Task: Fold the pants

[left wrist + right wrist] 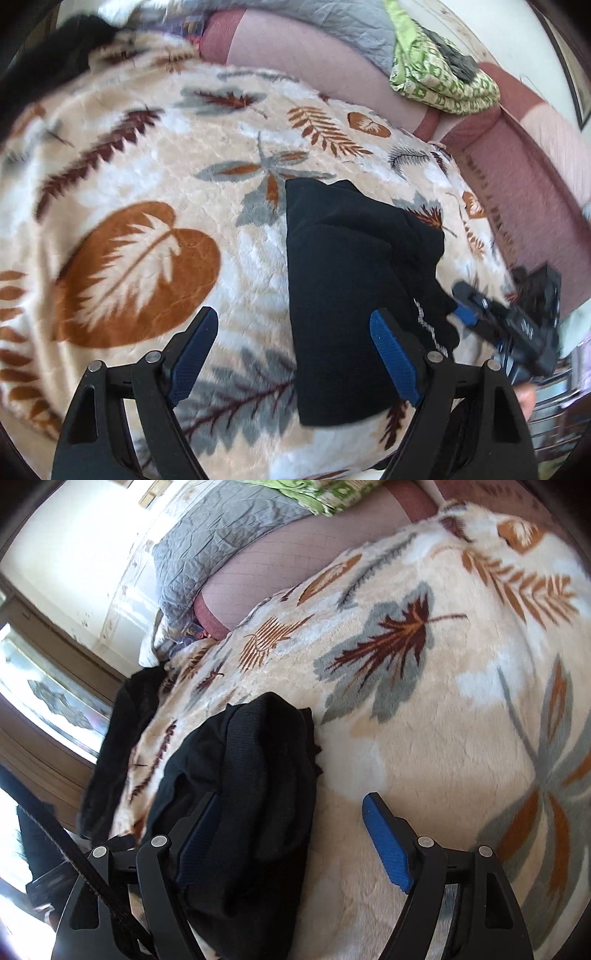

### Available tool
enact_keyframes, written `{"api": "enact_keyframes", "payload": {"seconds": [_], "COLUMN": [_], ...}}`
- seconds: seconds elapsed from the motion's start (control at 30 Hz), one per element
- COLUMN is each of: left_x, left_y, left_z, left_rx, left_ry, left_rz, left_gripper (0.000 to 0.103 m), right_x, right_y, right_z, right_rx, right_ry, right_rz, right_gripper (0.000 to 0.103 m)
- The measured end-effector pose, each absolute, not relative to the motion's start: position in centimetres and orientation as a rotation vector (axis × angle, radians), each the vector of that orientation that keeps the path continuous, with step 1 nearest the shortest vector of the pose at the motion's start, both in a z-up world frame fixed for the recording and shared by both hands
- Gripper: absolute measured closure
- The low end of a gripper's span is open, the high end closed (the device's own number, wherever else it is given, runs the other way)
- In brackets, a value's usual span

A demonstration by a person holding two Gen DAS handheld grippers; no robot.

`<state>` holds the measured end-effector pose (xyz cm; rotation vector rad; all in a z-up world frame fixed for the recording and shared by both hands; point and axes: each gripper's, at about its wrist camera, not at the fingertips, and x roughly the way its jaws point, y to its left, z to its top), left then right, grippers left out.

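The black pants lie folded into a compact stack on a cream blanket with leaf prints. My left gripper is open above the stack's near left edge, holding nothing; its right finger is over the cloth. The right gripper shows at the stack's right side in the left wrist view. In the right wrist view the pants lie bunched at the lower left, and my right gripper is open and empty, its left finger over the cloth.
A second black garment lies at the blanket's far left edge. A pink bed sheet, a grey quilt and a green patterned cloth lie beyond the blanket. A window is at the left.
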<state>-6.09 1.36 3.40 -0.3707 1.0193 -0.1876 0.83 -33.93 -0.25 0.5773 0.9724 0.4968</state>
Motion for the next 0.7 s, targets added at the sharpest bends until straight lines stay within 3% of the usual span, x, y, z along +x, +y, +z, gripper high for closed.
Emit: {"api": "enact_keyframes", "payload": {"seconds": [0.33, 0.43, 0.5, 0.53, 0.6, 0.63, 0.7], "left_x": [-2.1, -1.1, -0.9, -0.9, -1.6, -2.1, -2.9], "left_y": [0.1, -0.8, -1.5, -1.8, -2.6, -3.0, -3.1], "left_z": [0.3, 0.2, 0.2, 0.3, 0.7, 1.2, 1.7], "left_rx": [-0.504, -0.47, -0.438, -0.416, -0.359, -0.32, -0.305], "left_ry": [1.106, 1.106, 1.103, 1.099, 1.081, 1.061, 1.036], "left_rz": [-0.364, -0.374, -0.355, -0.342, -0.34, -0.331, -0.335], "left_gripper": [0.019, 0.011, 0.011, 0.013, 0.039, 0.045, 0.053], "right_x": [0.9, 1.9, 2.6, 2.8, 2.8, 2.8, 2.8], "right_y": [-31.3, -30.2, -29.6, -29.4, -29.3, -29.2, -29.3], "right_z": [-0.7, -1.0, -1.2, -1.2, -1.3, -1.3, -1.5], "right_rx": [0.596, 0.589, 0.598, 0.599, 0.592, 0.586, 0.598], "right_ry": [1.003, 1.009, 1.014, 1.015, 1.018, 1.026, 1.039], "right_rz": [0.665, 0.69, 0.698, 0.699, 0.682, 0.665, 0.663], "right_gripper": [0.02, 0.02, 0.02, 0.021, 0.033, 0.05, 0.058]}}
